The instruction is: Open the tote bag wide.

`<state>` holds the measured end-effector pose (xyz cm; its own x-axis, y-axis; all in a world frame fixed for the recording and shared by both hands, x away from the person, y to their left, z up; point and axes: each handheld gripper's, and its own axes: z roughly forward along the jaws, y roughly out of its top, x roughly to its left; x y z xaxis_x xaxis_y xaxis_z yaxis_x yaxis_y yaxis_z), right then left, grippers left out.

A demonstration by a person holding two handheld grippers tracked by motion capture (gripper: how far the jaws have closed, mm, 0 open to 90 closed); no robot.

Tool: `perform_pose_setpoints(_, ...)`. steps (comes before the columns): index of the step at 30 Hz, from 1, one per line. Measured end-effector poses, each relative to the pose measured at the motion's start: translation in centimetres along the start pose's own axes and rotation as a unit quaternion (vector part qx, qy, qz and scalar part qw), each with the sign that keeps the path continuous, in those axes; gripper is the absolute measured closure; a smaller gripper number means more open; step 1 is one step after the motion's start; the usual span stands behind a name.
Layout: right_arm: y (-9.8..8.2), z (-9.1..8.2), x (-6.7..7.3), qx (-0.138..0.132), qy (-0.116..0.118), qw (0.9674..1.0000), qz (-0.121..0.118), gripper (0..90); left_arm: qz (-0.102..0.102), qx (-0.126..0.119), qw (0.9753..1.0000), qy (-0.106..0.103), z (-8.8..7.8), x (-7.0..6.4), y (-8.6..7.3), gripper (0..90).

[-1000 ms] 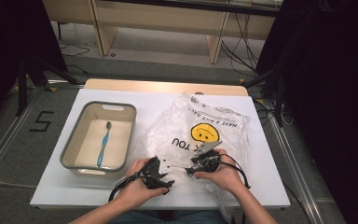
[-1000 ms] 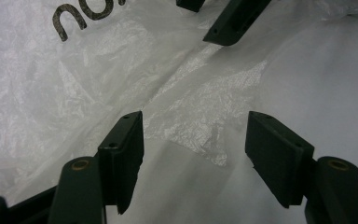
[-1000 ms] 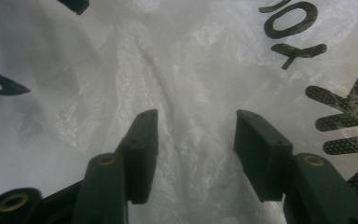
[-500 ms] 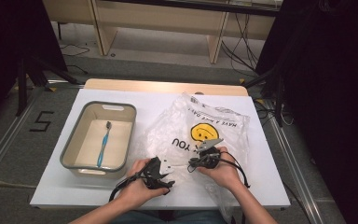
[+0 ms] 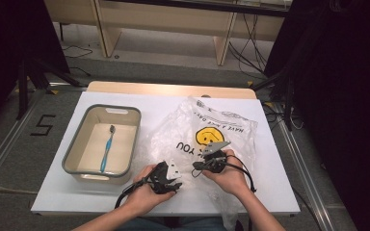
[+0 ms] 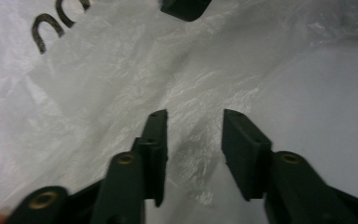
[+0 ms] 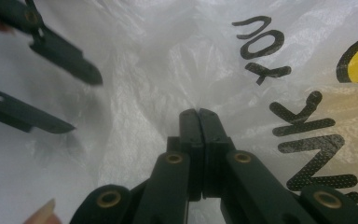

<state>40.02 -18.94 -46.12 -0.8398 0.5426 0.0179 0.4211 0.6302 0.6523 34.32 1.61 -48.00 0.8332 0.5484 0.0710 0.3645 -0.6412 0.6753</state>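
A crumpled clear plastic bag [image 5: 207,130] with a yellow smiley and black lettering lies on the white table [image 5: 279,192]. At its near edge my right gripper [image 5: 196,166] is shut, its jaws pressed together on a fold of the film [image 7: 198,112]. Creases in the bag [image 7: 158,60] run out from its tips. To its left, my left gripper [image 5: 176,182] points at the same edge. Its jaws have just been closing and stand apart [image 6: 194,116], with bag film [image 6: 121,70] lying between and under them, not pinched. In the right gripper view the left gripper [image 7: 83,101] is at upper left.
A grey tub [image 5: 77,154] with a blue toothbrush [image 5: 107,149] in it stands on the left of the table. Wooden furniture legs and cables stand on the floor beyond the far edge. Bare table lies between the tub and the bag.
The right gripper has shifted slightly along the bag's near edge and its jaws have come together. The left hand has stayed where it was.
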Motion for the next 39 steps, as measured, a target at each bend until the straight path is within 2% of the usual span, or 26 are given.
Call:
perform_pose_setpoints(2,0.1,-0.3,0.1,-0.003,-0.001,1.0000,0.003,90.0,-0.002,0.005,1.0000,-0.003,0.5,0.0,0.0,72.7)
perform_pose_setpoints(8,0.6,-1.2,0.0,-0.024,-0.010,0.9997,0.001,90.0,-0.010,0.003,0.9999,-0.007,0.8,0.1,0.0,83.3)
perform_pose_setpoints(14,1.9,-2.9,-0.1,-0.065,-0.037,0.9972,0.003,90.0,-0.006,0.007,0.9999,-0.005,0.8,0.0,0.1,85.8)
perform_pose_setpoints(18,2.6,-3.7,-0.3,-0.092,-0.059,0.9940,0.009,90.0,0.001,0.009,1.0000,-0.002,0.8,-0.1,0.1,85.9)
perform_pose_setpoints(23,3.4,-4.9,-0.6,-0.120,-0.094,0.9882,0.010,90.0,0.007,0.008,0.9999,0.005,0.9,-0.3,0.2,85.9)
perform_pose_setpoints(26,3.8,-5.5,-0.9,-0.138,-0.107,0.9846,0.014,90.0,0.014,0.011,0.9998,0.007,0.8,-0.4,0.2,85.9)
perform_pose_setpoints(30,4.3,-6.0,-1.2,-0.152,-0.116,0.9814,0.019,90.0,0.012,0.009,0.9999,0.007,0.9,-0.4,0.2,85.6)
perform_pose_setpoints(39,5.4,-6.4,-1.2,-0.171,-0.127,0.9769,0.012,90.0,0.014,0.008,0.9998,0.008,0.8,-0.4,0.2,84.5)
